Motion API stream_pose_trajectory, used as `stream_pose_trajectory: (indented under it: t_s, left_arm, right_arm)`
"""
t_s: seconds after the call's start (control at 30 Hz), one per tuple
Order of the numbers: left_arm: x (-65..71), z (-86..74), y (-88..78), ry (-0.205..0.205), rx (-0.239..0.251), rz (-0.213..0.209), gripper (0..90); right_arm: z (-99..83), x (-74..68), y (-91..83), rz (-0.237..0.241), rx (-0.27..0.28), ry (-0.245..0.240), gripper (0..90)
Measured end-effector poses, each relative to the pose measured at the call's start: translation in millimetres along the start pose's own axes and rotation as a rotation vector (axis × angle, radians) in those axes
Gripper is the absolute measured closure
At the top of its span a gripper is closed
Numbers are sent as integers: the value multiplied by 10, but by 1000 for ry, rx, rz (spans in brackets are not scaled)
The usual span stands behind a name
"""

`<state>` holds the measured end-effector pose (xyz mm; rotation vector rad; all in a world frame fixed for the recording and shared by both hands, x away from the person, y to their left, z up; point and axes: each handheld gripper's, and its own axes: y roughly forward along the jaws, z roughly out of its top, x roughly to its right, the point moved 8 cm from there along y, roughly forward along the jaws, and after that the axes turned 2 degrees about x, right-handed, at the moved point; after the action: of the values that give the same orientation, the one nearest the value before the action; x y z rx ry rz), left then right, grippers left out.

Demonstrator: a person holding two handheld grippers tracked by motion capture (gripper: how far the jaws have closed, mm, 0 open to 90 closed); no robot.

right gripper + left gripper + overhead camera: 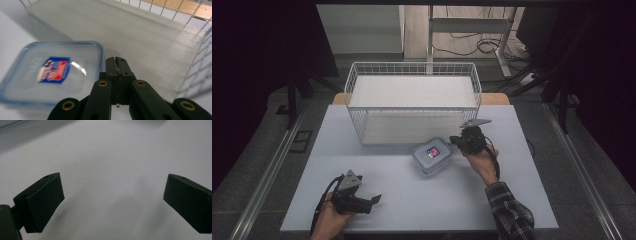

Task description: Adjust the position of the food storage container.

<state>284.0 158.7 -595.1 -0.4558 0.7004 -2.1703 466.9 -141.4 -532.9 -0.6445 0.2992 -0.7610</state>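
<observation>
On the pale desk (422,200), which fills the middle of the high view, the biggest thing is a white wire basket (412,100) standing at the far edge, its mesh walls upright and a flat white panel lying inside it. In the right gripper view the basket's wire wall (197,57) rises just beyond the tongs.

Just in front of the basket's near wall, right of the desk's middle, lies a clear plastic container (432,156) with a blue-rimmed lid and a red and blue label on top. It sits flat on the desk, turned at a slant to the desk's edges. In the right gripper view the container (52,75) lies left of the tongs, blurred, its near corner just beside them; I cannot tell whether they touch.

Beside the container's right side the right tongs (458,140) point toward it, and their jaws are pressed together with nothing between them (116,66).

Near the front left corner of the desk the left tongs (373,199) rest low, well apart from the container. Their jaws stand wide apart over bare desk (113,195), holding nothing.
</observation>
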Motion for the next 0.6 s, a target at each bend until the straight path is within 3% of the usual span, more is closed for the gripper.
stream_pose_trajectory:
  t_s: [0.13, 0.23, 0.37, 0.47, 0.6]
  left_arm:
    - [-23, 3, -11, -54, 10, -24, 30]
    - [-13, 16, -3, -59, 8, -26, 45]
    - [27, 58, 56, -27, -15, -20, 101]
    - [6, 151, 165, 20, -19, 4, 203]
    - [-46, 220, 247, -9, -8, -9, 375]
  right_arm:
    - [-32, 58, 173, -6, -37, -8, 889]
    - [-59, 76, 234, 17, -44, -10, 889]
    - [-123, 35, 285, 62, -47, 11, 892]
    - [-154, -48, 264, 96, -46, 28, 891]
    - [-188, -198, 236, 120, -57, 3, 891]
